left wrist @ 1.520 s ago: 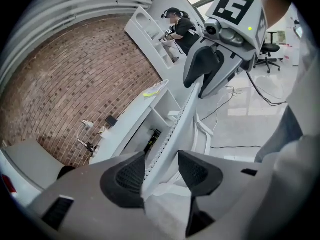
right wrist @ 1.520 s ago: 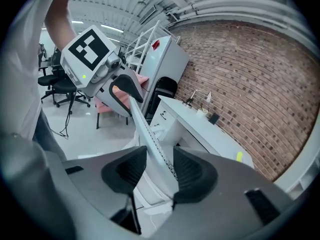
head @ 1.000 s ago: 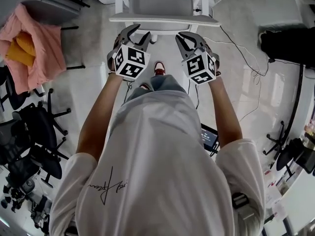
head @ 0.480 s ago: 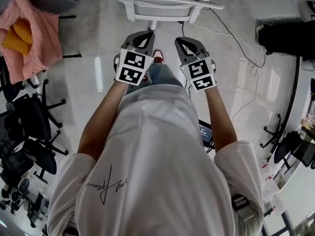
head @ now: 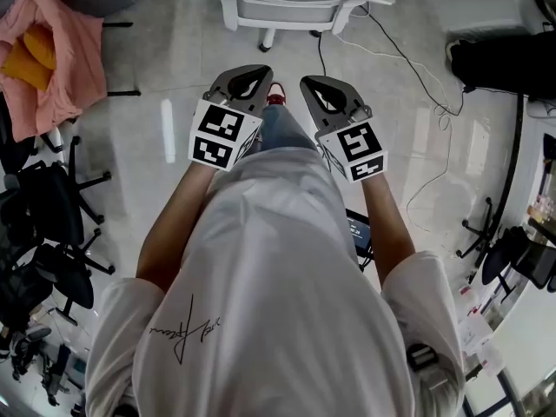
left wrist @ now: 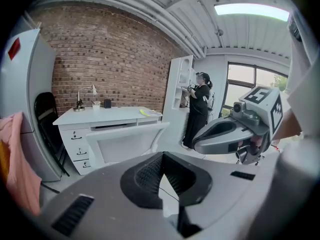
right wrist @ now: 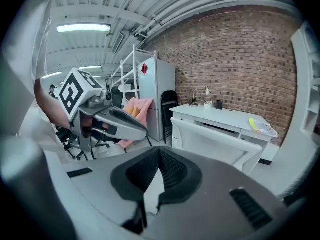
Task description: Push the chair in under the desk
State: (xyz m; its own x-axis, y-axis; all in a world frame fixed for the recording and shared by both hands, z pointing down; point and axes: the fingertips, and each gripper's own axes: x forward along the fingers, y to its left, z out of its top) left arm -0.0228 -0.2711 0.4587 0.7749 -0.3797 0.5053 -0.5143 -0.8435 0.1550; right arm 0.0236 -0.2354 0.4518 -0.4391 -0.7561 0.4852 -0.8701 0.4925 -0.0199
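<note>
The chair (head: 287,11) is seemingly sitting tucked under the desk (left wrist: 105,116), nothing remaining, left gripper (head: 250,75) and right gripper (head: 316,87) hanging closed, empty, well apart from the chair.

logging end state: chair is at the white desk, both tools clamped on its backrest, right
No. The chair is at the white desk, but the head view shows the left tool and right tool shut on nothing, clear of its backrest.

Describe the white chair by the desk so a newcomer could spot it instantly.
Find the brick wall; a white desk stands against it. The chair sits directly in front of that desk. It alone has a white frame with a pale grey back; the other chairs nearby are black.
</note>
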